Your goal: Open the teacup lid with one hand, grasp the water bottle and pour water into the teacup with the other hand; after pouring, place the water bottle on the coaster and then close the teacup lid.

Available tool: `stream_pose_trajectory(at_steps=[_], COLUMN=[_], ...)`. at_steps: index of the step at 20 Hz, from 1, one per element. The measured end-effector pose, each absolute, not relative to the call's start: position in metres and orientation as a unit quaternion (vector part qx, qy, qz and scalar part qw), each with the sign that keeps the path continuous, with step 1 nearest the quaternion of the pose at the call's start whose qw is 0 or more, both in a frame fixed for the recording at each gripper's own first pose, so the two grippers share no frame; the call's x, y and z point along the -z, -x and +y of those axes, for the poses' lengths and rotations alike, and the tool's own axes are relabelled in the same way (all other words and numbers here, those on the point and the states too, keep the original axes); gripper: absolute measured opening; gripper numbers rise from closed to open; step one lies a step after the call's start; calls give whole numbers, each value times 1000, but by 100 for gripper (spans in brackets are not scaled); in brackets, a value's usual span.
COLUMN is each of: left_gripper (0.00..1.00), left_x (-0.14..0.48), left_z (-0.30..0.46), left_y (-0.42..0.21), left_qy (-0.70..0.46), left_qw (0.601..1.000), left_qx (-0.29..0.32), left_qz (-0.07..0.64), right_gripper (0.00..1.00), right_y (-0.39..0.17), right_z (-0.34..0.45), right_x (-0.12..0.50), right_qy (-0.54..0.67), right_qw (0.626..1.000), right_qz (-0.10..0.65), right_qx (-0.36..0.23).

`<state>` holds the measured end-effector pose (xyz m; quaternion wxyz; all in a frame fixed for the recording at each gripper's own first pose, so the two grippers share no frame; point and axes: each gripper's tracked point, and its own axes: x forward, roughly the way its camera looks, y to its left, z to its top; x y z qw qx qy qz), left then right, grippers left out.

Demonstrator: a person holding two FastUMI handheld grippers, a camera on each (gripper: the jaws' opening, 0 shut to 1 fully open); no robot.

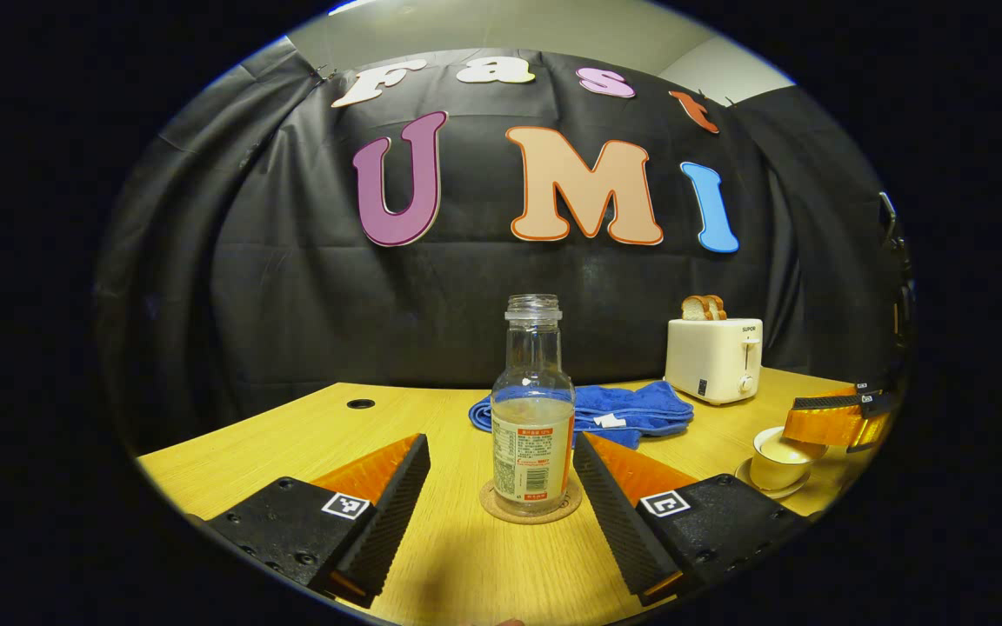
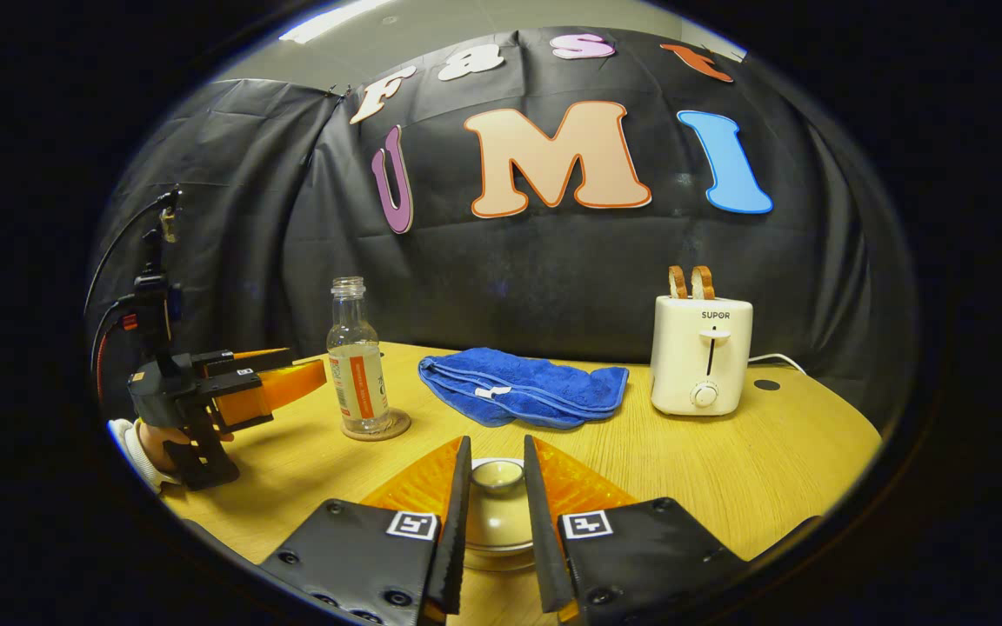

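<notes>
**Standing bottle on coaster, lid knob between your right tool's fingers**

Looking along your right tool (image 2: 497, 530), you see its fingers drawn close either side of the lid (image 2: 498, 475) knob on the teacup (image 2: 496, 522), which sits on the table (image 2: 779, 452) at your 6 o'clock; whether both fingers press on the knob, I cannot tell. Farther off at 10 o'clock stands the water bottle (image 2: 357, 369), upright and uncapped on the coaster (image 2: 377, 426), with your left tool and the hand holding it just beside it at 9 o'clock. At 12 o'clock lies a blue cloth (image 2: 523, 385), and at 2 o'clock a toaster (image 2: 699, 365) with two slices of bread (image 2: 691, 283) standing in it.

Looking along your left tool (image 1: 501, 474), you see its fingers spread wide and holding nothing. The water bottle (image 1: 532, 409), partly filled, stands between the fingertips on the coaster (image 1: 529, 509), apart from the left finger; the right one is close, contact unclear. Beyond it the blue cloth (image 1: 631, 409) lies at 1 o'clock, the toaster (image 1: 714, 359) behind that, and at 3 o'clock your right tool (image 1: 831, 424) is over the teacup (image 1: 778, 461).
</notes>
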<state>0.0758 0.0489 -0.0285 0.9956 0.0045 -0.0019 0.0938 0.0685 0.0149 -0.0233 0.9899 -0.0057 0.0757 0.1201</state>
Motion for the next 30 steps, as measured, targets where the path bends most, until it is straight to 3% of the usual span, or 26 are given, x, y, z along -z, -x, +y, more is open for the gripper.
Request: stream_pose_trajectory(at_steps=[3,4,7,10,12,14,23,25,30], left_gripper=[96,96,96,96,96,96,96,96,96], left_x=[28,28,18,15,14,13,10,10,9], left_z=[49,49,52,51,51,52,85,85,84], left_y=[-76,-75,-77,-78,-77,-75,-39,-32,-23], left_qy=[-5,-5,-5,-5,-5,-5,-7,-7,-8], left_qw=[996,996,996,996,996,995,980,977,975], left_qx=[-94,-94,-94,-94,-93,-95,-200,-213,-223], left_qz=[-2,-2,-1,-1,-1,0,1,2,2], right_gripper=[42,58,68,86,84,90,93,96,89], right_y=[-68,-68,-62,-59,-59,-60,-22,-18,-13], right_z=[16,16,11,6,1,-10,-126,-132,-140], right_x=[23,21,11,1,4,2,-6,-7,-7], right_qy=[9,7,-2,1,-1,1,8,10,10], right_qw=[990,990,992,994,996,998,981,976,970], right_qz=[69,65,37,5,7,4,-10,-11,-11], right_qx=[-123,-122,-118,-108,-93,-64,195,219,242])
